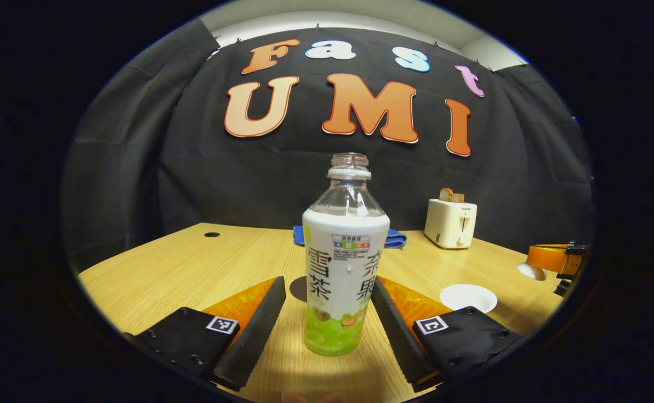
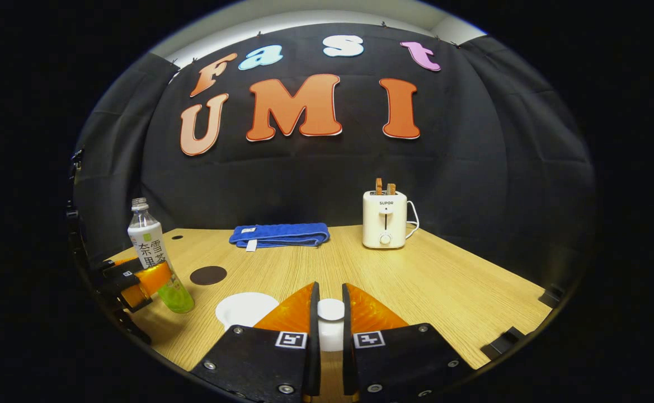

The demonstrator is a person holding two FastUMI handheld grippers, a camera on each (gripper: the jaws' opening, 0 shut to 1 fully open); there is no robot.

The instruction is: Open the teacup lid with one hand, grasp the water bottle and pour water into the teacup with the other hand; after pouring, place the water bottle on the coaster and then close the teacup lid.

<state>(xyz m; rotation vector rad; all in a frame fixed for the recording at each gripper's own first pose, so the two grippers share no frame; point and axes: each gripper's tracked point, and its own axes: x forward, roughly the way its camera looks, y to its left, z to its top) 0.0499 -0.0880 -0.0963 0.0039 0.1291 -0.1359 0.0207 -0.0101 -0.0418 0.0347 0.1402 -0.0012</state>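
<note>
Standing between the spread left tongs [image 1: 327, 313], the water bottle [image 1: 344, 263].

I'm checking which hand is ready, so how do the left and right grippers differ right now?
The left gripper has its jaws wide apart, while the right gripper has its jaws nearly together. The left gripper flanks the upright water bottle with a gap showing on one side; the right gripper pinches a small white lid. Both are held low over the wooden table.
</note>
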